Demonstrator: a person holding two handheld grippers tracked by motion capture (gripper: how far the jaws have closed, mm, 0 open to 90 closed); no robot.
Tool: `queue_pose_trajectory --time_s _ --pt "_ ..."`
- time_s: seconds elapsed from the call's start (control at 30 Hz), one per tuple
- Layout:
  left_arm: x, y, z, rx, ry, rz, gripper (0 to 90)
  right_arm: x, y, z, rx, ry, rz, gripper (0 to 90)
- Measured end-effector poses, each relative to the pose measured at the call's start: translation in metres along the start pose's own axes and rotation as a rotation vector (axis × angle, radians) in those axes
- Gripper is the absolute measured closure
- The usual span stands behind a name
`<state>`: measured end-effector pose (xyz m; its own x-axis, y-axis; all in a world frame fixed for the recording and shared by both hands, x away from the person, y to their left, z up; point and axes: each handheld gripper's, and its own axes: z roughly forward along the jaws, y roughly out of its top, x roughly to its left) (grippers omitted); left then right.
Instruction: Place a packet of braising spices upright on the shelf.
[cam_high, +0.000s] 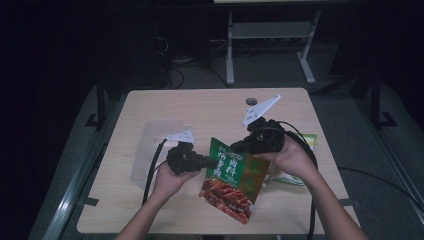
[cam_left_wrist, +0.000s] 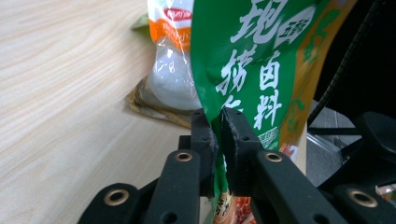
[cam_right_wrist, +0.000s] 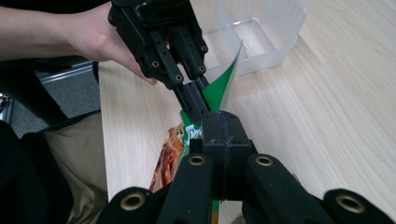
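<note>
High view shows a person holding a green sauce pouch (cam_high: 231, 177) up off the counter (cam_high: 200, 107) at the lower middle of the frame, pinched from both sides: the left gripper (cam_high: 209, 161) bites its left edge and the right gripper (cam_high: 237, 146) its upper right corner. In the left gripper view the fingers (cam_left_wrist: 204, 140) are pressed together on the pouch's thin edge (cam_left_wrist: 243, 70), low in the frame, with the foil creased between them. In the right gripper view the right gripper (cam_right_wrist: 223, 140) has its fingers clamped shut on the pouch's green top (cam_right_wrist: 219, 88), and the left gripper (cam_right_wrist: 192, 100) grips the same strip just above. A clear plastic tub (cam_high: 150, 150) sits at the left of the high view, and a white packet (cam_left_wrist: 170, 70) lies on the counter behind the pouch. The risk, as I judge it, is slippage: both holds sit on narrow glossy margins, so a sharp or uneven pull apart could strip the film out of one pair of fingers, leaving the pouch swinging from the other, or tear it crookedly and spill the contents onto the counter.
</note>
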<state>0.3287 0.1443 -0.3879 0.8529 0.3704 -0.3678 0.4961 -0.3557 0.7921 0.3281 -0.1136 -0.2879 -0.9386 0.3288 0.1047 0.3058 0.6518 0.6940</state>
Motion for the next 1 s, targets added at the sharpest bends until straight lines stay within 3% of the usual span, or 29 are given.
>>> queue_pose_trajectory --time_s 0.2,0.27,0.37,0.5,0.6,0.8,0.93,1.0 --pt "-0.007 -0.002 -0.005 -0.030 0.038 0.043 87.2 -0.001 -0.002 -0.002 -0.012 -0.028 0.006 89.2" --pt "-0.010 -0.002 -0.006 -0.033 0.049 0.058 87.6 -0.002 -0.005 -0.003 -0.024 -0.024 0.019 84.4" --pt "-0.012 -0.002 -0.008 -0.033 0.061 0.078 87.8 -0.005 -0.014 -0.002 -0.028 -0.029 0.055 67.4" --pt "-0.011 -0.004 -0.012 -0.033 0.077 0.089 87.8 -0.010 -0.036 -0.006 -0.088 -0.019 0.120 46.6" --pt "-0.011 -0.005 -0.016 -0.032 0.092 0.098 87.9 -0.011 -0.049 -0.010 -0.128 -0.009 0.142 42.3" --pt "-0.012 -0.008 -0.019 -0.034 0.103 0.094 88.0 -0.008 -0.071 -0.010 -0.155 -0.020 0.161 39.0" --pt "-0.013 -0.008 -0.021 -0.029 0.106 0.106 88.1 -0.009 -0.089 -0.001 -0.159 -0.007 0.208 38.9" --pt "-0.013 -0.008 -0.021 -0.028 0.109 0.111 88.1 -0.009 -0.100 0.012 -0.153 0.016 0.238 40.7"
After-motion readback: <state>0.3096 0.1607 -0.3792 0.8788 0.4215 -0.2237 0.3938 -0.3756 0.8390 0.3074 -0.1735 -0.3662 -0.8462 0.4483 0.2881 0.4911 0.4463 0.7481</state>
